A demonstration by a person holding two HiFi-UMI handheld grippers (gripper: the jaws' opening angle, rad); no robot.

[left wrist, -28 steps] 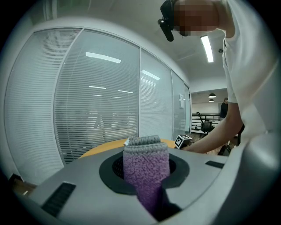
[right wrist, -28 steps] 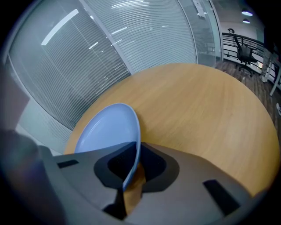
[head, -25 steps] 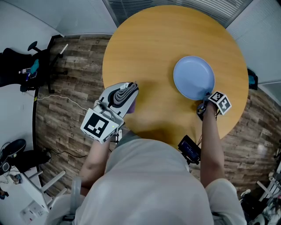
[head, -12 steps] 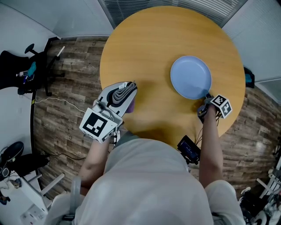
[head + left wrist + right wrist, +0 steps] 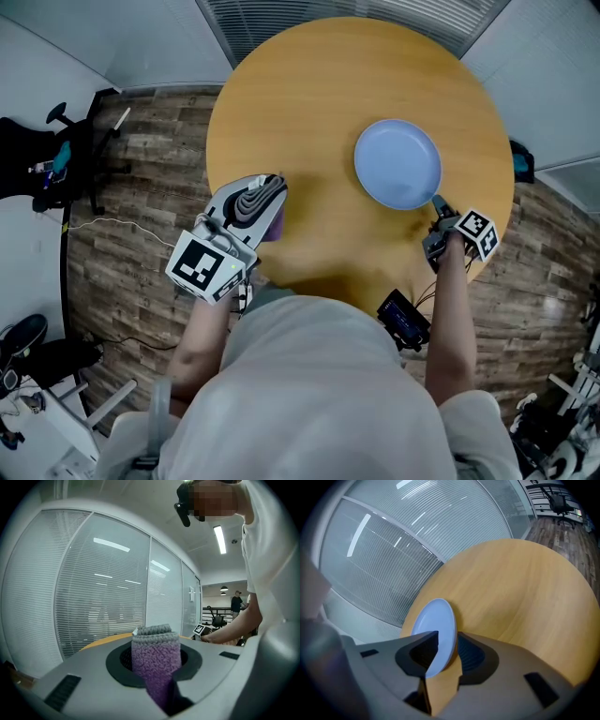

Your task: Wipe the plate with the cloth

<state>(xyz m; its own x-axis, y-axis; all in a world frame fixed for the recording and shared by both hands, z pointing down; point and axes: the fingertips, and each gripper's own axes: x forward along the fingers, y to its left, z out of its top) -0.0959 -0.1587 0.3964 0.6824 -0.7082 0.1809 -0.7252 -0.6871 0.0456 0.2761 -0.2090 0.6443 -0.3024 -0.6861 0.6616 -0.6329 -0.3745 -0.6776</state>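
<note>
plate (image 5: 437, 620) rim partly behind a jaw, cloth (image 5: 156, 660) end buried between jaws

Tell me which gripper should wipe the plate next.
Left. The left gripper is shut on the cloth. The right gripper has just opened its jaws; the plate has its rim between them, not clamped.

Support: bench (image 5: 309, 103), round, yellow-tan wood-grain top.
Under it: floor (image 5: 150, 187), dark wood planks.
On bench: one plate (image 5: 397, 163), pale blue, round, lying flat, hollow side up.
Plate position: on the right half of the top, near the right-hand edge.
</note>
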